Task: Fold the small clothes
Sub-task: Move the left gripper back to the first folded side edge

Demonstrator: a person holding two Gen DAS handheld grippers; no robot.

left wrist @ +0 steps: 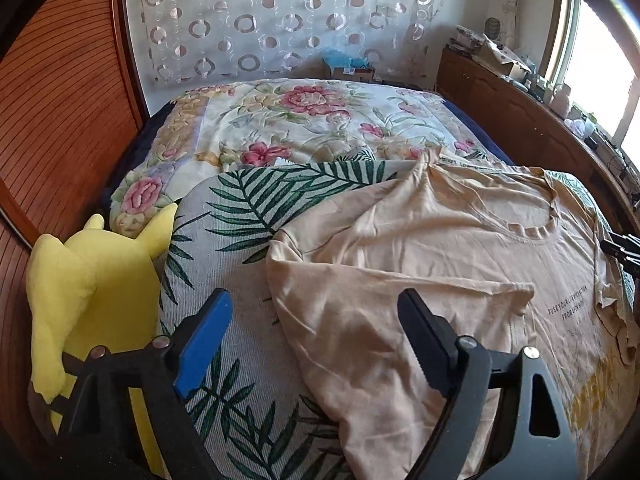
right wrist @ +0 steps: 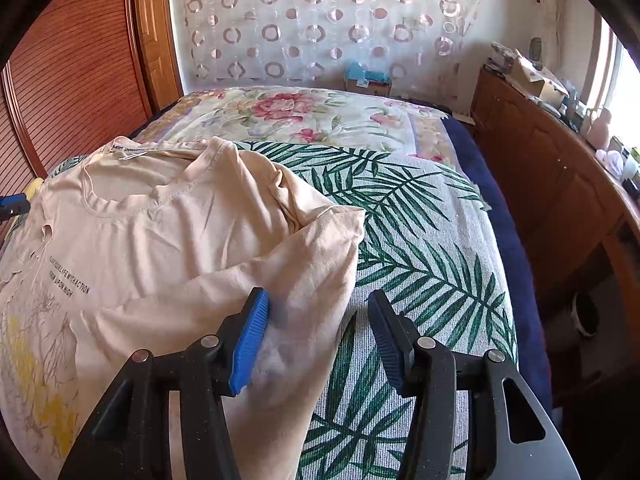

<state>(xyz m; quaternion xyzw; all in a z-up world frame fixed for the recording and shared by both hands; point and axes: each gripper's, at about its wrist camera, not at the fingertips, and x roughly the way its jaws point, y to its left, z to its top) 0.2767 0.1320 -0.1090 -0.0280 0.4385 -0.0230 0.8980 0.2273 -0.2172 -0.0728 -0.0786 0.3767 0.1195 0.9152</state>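
The bed point(left wrist: 304, 120) carries a leaf-print cover point(right wrist: 420, 248), and on it lies the peach T-shirt point(left wrist: 420, 248), front up, sleeves rumpled. Each spread gripper, left gripper point(left wrist: 316, 344) and right gripper point(right wrist: 318, 336), straddles a shirt side edge; pinching both layers evenly would likely fold cleanly. Only the left view shows the yellow plush toy point(left wrist: 92, 280) left of the shirt.

This is a bedroom in a home: a bed point(left wrist: 224, 240) with a floral quilt point(left wrist: 304, 120) and a palm-leaf cover point(right wrist: 432, 248), a yellow plush toy point(left wrist: 92, 288), a ring-patterned curtain point(right wrist: 320, 20), a wooden wardrobe door point(left wrist: 60, 120) and a cluttered wooden cabinet point(right wrist: 540, 168) by the window point(left wrist: 600, 80).
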